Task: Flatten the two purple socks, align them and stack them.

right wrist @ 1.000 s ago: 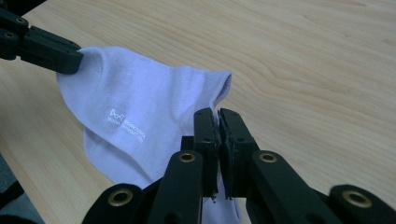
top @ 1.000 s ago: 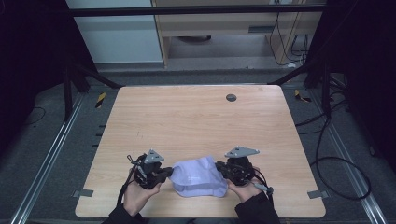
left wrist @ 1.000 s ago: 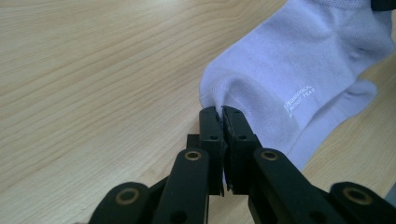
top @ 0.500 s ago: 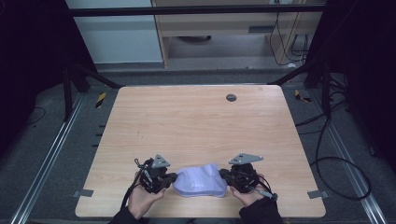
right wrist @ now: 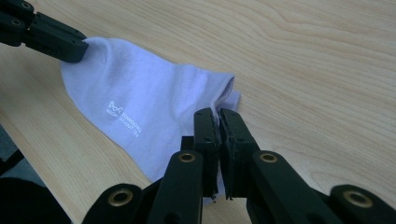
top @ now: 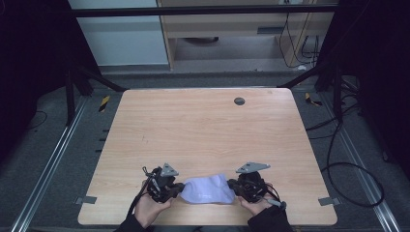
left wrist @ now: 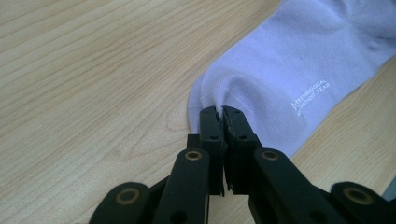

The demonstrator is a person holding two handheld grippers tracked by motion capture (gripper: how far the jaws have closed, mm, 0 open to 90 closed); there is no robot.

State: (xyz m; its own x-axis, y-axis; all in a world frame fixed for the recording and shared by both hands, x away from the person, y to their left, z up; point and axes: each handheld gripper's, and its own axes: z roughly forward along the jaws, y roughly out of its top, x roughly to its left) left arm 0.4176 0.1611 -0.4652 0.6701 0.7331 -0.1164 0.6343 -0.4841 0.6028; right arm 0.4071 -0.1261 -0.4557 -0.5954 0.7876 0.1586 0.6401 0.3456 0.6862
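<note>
Wooden tabletop [top: 203, 130] carries a pale sock [top: 207, 189] near its front edge, stretched between the left gripper [left wrist: 222, 113] and right gripper [right wrist: 218, 115], each clamped on one end. Gripping looks done; laying it flat or folding likely remains.

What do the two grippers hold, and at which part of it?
Both hold one pale lilac sock: the left gripper pinches its rounded end, the right gripper pinches the edge at its opposite end.

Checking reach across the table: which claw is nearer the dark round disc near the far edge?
Right. The right claw sits almost straight below the disc; the left claw is farther off to the left. Both grip the sock.
</note>
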